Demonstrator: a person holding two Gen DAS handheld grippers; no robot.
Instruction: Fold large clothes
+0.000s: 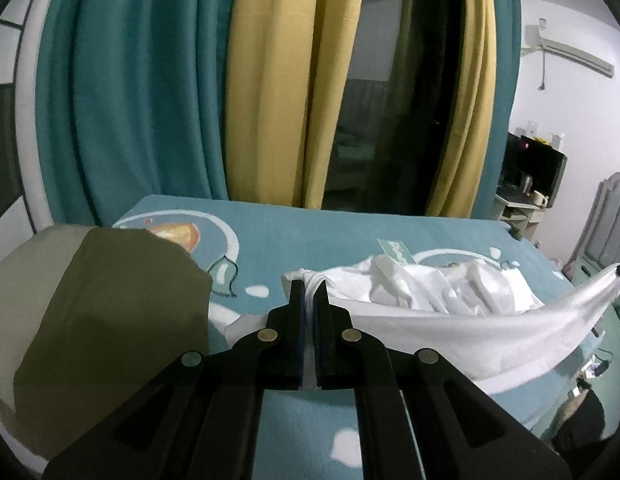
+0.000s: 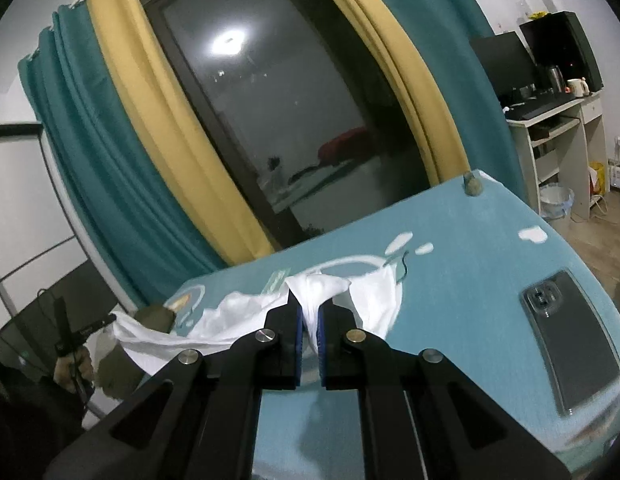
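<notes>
A white garment (image 1: pixel 430 296) lies crumpled across the teal bed sheet (image 1: pixel 350 236). My left gripper (image 1: pixel 309 290) is shut on one corner of it, with white cloth pinched between the blue pads. From there an edge stretches in a raised band to the far right (image 1: pixel 570 304). In the right wrist view my right gripper (image 2: pixel 309 300) is shut on another corner of the white garment (image 2: pixel 374 300), which bunches above the fingertips. The cloth sags away to the left, where the other gripper (image 2: pixel 89 326) and a hand (image 2: pixel 75 368) hold it.
An olive and beige pillow (image 1: pixel 97 312) sits at the left of the bed. A phone in a clear case (image 2: pixel 574 340) lies on the sheet at the right. Teal and yellow curtains (image 1: pixel 269 80) frame a dark window behind. A desk (image 2: pixel 558 128) stands beyond the bed's corner.
</notes>
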